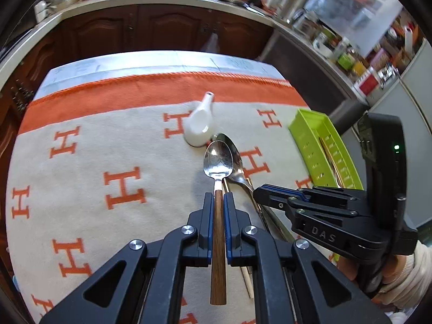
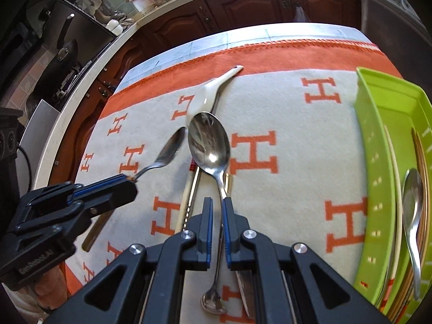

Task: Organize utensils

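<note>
My left gripper [image 1: 218,197] is shut on a wooden-handled spoon [image 1: 218,159] and holds it above the cloth; it also shows at the left of the right wrist view [image 2: 129,179]. My right gripper [image 2: 217,202] stands around the handle of a large steel spoon [image 2: 208,143], with the right pad touching it and a gap on the left side. A white ceramic spoon [image 1: 199,124] lies on the cloth beyond. Chopsticks [image 2: 189,194] and a knife [image 2: 245,289] lie under the steel spoon. The green tray [image 2: 378,140] at the right holds a steel spoon [image 2: 413,205] and chopsticks.
An orange and cream cloth with H letters [image 1: 121,186] covers the table. Dark wooden cabinets [image 1: 162,27] and a cluttered counter [image 1: 337,46] stand behind the table. The right gripper body [image 1: 324,216] sits close to my left gripper on the right.
</note>
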A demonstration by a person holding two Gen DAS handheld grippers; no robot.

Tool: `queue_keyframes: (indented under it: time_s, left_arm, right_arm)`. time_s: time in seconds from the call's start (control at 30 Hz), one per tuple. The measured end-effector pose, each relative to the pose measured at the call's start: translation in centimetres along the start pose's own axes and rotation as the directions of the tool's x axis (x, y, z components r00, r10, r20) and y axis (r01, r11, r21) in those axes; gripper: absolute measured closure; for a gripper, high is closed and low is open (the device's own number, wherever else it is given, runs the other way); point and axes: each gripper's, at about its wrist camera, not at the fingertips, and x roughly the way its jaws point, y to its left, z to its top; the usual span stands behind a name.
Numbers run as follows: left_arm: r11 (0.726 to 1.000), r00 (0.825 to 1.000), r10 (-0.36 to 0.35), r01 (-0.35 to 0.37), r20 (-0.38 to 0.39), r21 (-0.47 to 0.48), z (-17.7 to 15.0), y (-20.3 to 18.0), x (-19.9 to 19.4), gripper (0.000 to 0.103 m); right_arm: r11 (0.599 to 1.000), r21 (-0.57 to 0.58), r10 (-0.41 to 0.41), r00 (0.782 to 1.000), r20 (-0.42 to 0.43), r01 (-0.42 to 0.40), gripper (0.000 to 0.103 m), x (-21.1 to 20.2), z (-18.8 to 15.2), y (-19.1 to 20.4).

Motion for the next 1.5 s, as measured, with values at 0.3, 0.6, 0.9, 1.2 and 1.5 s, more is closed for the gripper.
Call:
queue_keyframes:
  time_s: [0.3, 0.6, 0.9, 1.2, 1.5]
  left_arm:
    - [0.995, 0.997, 0.038, -0.032, 0.065, -0.089, 0.0, 2.3, -2.5, 0.099]
    - [0.991, 0.995, 0.05, -0.039, 0.085, -0.125, -0.4, 2.5, -3.0, 0.099]
    - [0.992, 0.995, 0.046, -0.034, 0.093, -0.12, -0.8, 2.0, -3.3, 0.099]
    - [0.994, 0.995, 0.044, -0.034, 0.091, -0.106, -1.3, 1.4, -3.3, 0.102]
    - [0.988, 0.999, -0.029, 0.023, -0.033, -0.154, -3.0, 2.7, -1.0, 0.078]
  right_arm:
    - [0.997, -0.08, -0.022, 0.999, -0.023, 0.02, 0.078, 1.4, 1.7, 0.7]
    - [0.981, -0.175, -0.1, 0.993, -0.057, 0.088, 0.078, 1.4, -0.7, 1.2]
    - [0.983, -0.16, -0.095, 0.995, -0.002, 0.093, 0.094, 0.4, -1.3, 0.8]
    - [0.978, -0.168, -0.122, 0.992, 0.031, 0.125, 0.094, -0.4, -2.0, 0.8]
    - [0.975, -0.179, -0.133, 0.991, 0.001, 0.131, 0.094, 0.1, -2.3, 1.0]
